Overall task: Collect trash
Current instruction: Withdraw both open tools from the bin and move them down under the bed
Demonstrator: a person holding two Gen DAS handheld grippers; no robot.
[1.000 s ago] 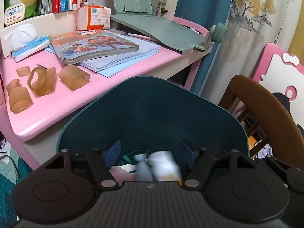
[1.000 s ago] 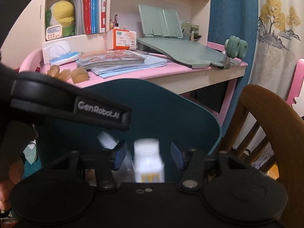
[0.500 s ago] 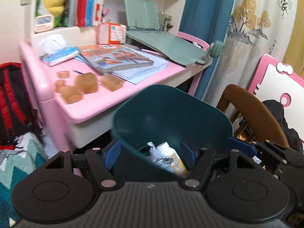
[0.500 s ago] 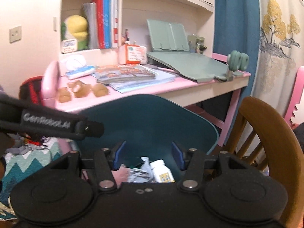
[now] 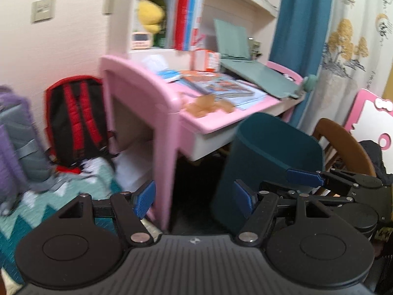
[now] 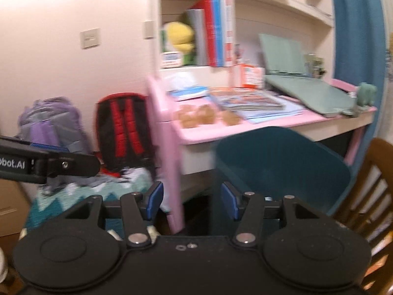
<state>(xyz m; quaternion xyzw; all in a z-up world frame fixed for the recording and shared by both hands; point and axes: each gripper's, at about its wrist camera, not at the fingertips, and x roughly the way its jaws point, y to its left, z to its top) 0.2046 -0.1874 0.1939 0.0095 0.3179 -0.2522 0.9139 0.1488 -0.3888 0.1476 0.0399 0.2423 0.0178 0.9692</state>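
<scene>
Bin: teal trash bin [image 5: 275,152] on the floor beside the pink table [image 5: 216,120], contents hidden.
Left tongs [image 5: 194,200]: spread, empty — bin ahead-right.
Right tongs [image 6: 190,200]: spread, empty — bin ahead-right, apparently nearer.

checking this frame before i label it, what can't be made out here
- Inside of the teal bin: both wrist views; its own wall and the right gripper hide any contents.
- Amber pieces on the pink desk: both views, motion blur; shape and count unclear.
- Clock digits on the shelf: too small and blurred.
- Floor under the desk: dark shadow.
- Left gripper: open and empty; cut off by the frame edge in the right view.
</scene>
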